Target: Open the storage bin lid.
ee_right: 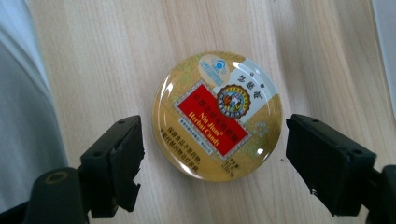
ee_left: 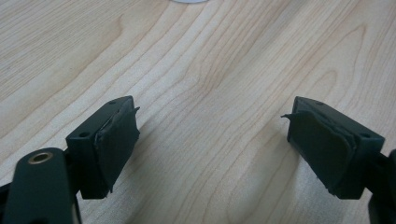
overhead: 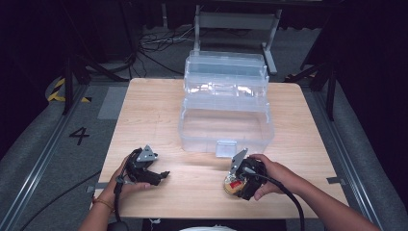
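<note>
Candy tin [ee_right: 217,115] flat on table [ee_right: 107,60], between open right hand-held gripper [ee_right: 212,161] jaws, untouched.

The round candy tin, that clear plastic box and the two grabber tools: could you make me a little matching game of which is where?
Things:
1. candy tin
2. clear box
3. left gripper
4. right gripper

States:
A. lid open, nothing inside
B. jaws apart over bare wood
C. lying flat on the table
D. jaws open either side of the tin

Pairs: 1-C, 2-A, 3-B, 4-D
</note>
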